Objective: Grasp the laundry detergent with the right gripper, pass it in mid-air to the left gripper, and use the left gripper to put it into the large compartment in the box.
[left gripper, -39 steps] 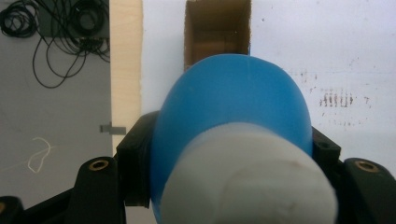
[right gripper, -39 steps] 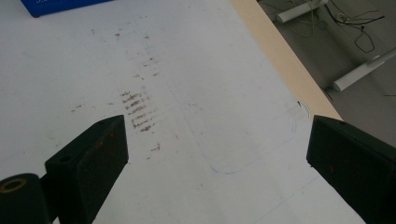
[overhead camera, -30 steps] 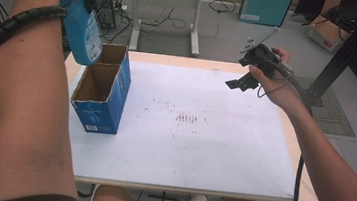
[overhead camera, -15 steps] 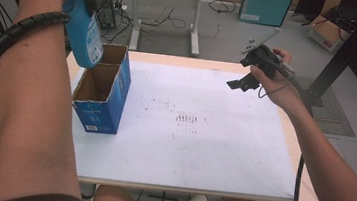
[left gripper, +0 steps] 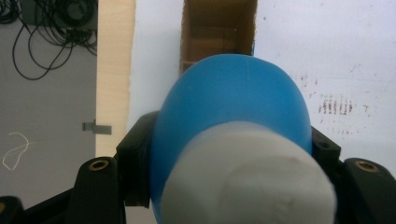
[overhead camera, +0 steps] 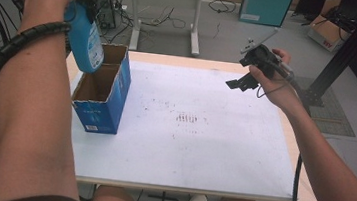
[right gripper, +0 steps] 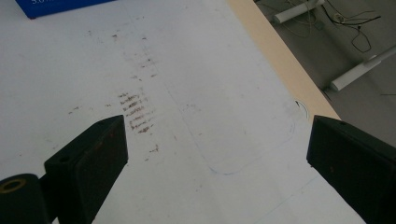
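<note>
One blue bottle (overhead camera: 83, 38) in left tool (overhead camera: 92, 1), unmoved above box (overhead camera: 101, 90).

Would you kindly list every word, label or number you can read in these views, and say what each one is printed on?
Nothing can be read with certainty.
Blue bottle: white label print, too blurred to read.
Blue cardboard box: small white label on its near face, too small to read.
Same box in the right gripper view: white characters cut off at the frame edge, not legible.

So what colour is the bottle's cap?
White. The bottle is blue and its cap is white, clearest in the left gripper view.
</note>
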